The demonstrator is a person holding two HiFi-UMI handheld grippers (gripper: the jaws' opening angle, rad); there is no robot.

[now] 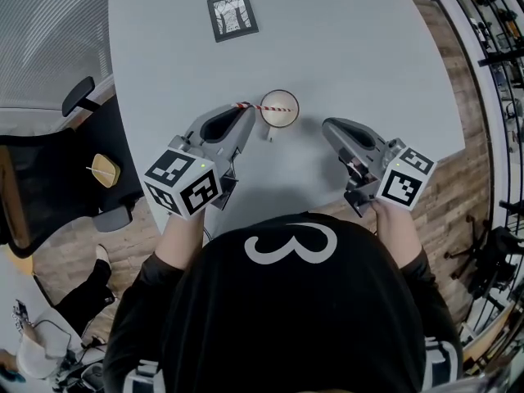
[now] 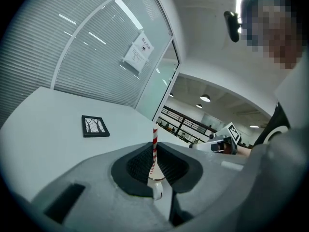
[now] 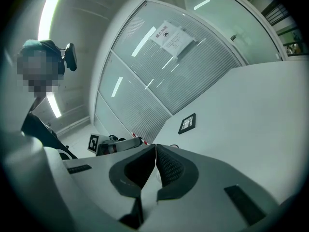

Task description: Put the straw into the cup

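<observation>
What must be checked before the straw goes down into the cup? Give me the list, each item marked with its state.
1. Left hand-held gripper shut on the straw: ok.
2. Cup upright on the table, mouth open: ok.
3. Straw lies across the cup's mouth: ok.
4. Straw's tip below the rim: cannot tell.
5. Right hand-held gripper shut, empty, apart from the cup: ok.

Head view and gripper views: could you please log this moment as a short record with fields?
left gripper: shut on the red-and-white striped straw
straw: reaches over the mouth of the round pale cup
right gripper: shut, empty, apart from the cup
surface: pale grey table, with a black-framed picture at its far side
</observation>
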